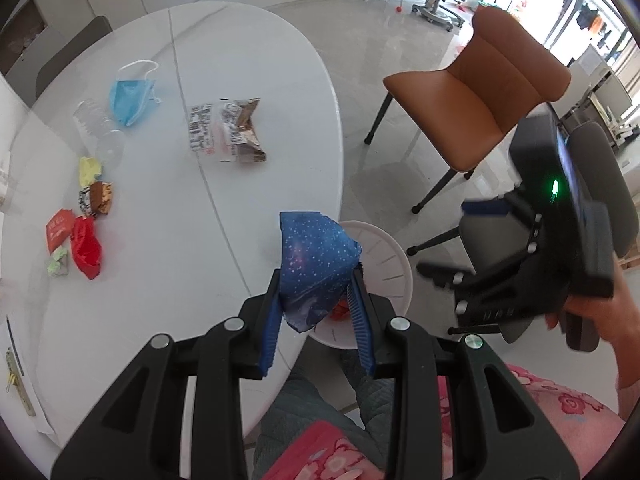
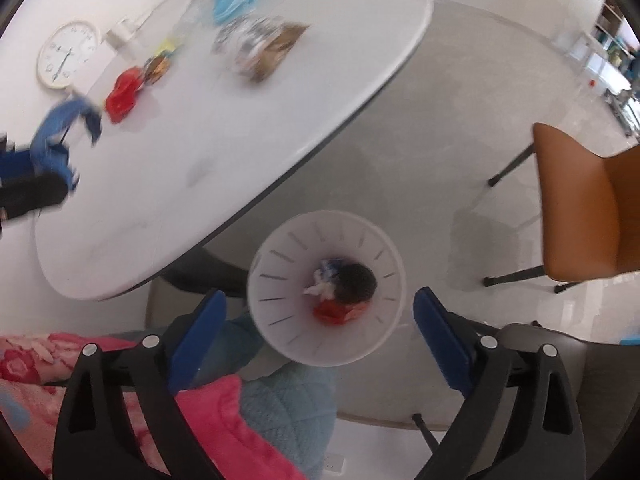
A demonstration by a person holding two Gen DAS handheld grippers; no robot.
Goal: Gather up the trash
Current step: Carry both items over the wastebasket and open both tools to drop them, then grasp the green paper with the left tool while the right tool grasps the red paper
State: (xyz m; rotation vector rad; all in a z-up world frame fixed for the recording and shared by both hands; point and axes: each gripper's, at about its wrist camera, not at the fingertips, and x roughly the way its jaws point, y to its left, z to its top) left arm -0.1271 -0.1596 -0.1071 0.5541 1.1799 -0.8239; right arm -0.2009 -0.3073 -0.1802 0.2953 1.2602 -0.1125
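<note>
- Your left tool (image 1: 316, 300) clamps the blue starry wrapper (image 1: 316, 256) at the bench (image 1: 224, 60) edge, above the white bin (image 2: 326, 286).
- Your right tool (image 2: 320, 326) gapes wide and empty over that bin.

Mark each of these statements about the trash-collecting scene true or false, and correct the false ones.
1. The left tongs are shut on a blue starry wrapper. True.
2. The right tongs hold a red wrapper. False: they are open with nothing between the pads, above the white bin.
3. The bin is empty. False: red and white scraps lie at its bottom.
4. A blue face mask lies on the white table. True.
5. The brown chair is pushed under the table. False: it stands apart on the floor.
</note>
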